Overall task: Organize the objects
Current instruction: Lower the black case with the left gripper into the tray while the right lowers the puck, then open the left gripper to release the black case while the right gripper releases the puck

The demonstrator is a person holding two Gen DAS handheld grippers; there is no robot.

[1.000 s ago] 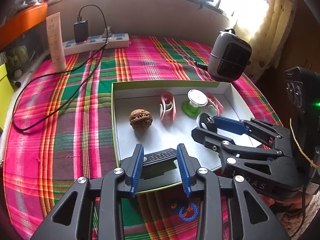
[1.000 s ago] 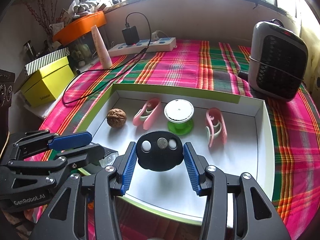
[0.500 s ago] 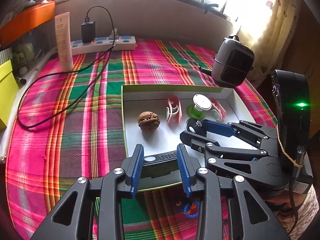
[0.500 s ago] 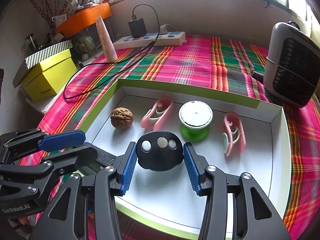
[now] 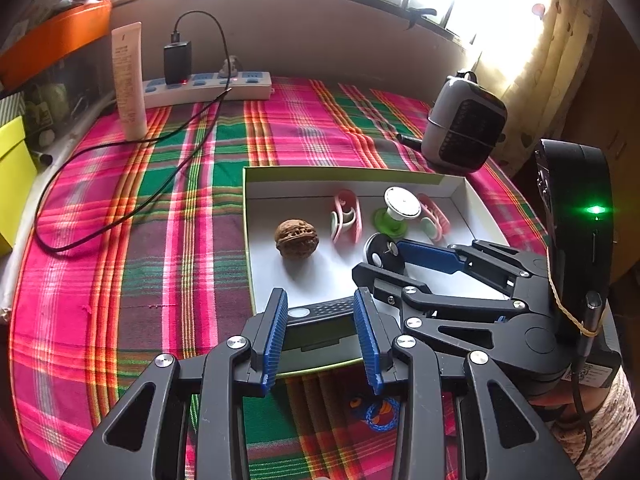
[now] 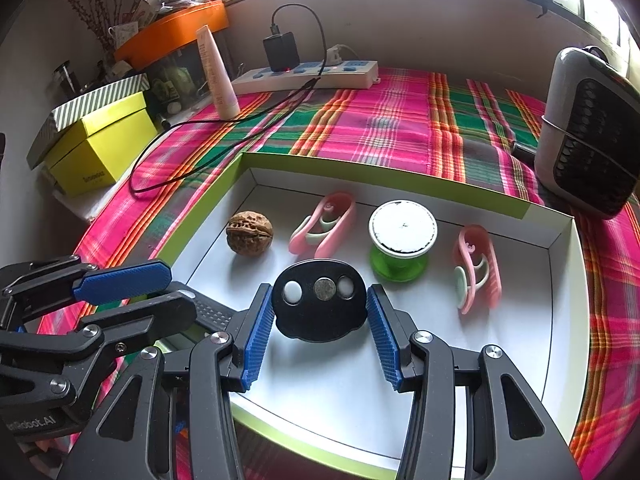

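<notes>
Fingers [image 6: 380, 336] of right gripper [image 6: 320, 316] clamped on sides of black oval disc [image 6: 318, 304], held tilted over white floor of shallow box [image 6: 560, 280]. Left gripper [image 5: 320, 320] angled down, pads clamped on dark rectangular device [image 5: 320, 326] at box's near-left rim. Both grippers side by side, pointing steeply down. Inside box, in row: walnut [image 6: 249, 233], pink clip [image 6: 324, 224], green-and-white spool [image 6: 401, 240], second pink clip [image 6: 478, 268].
</notes>
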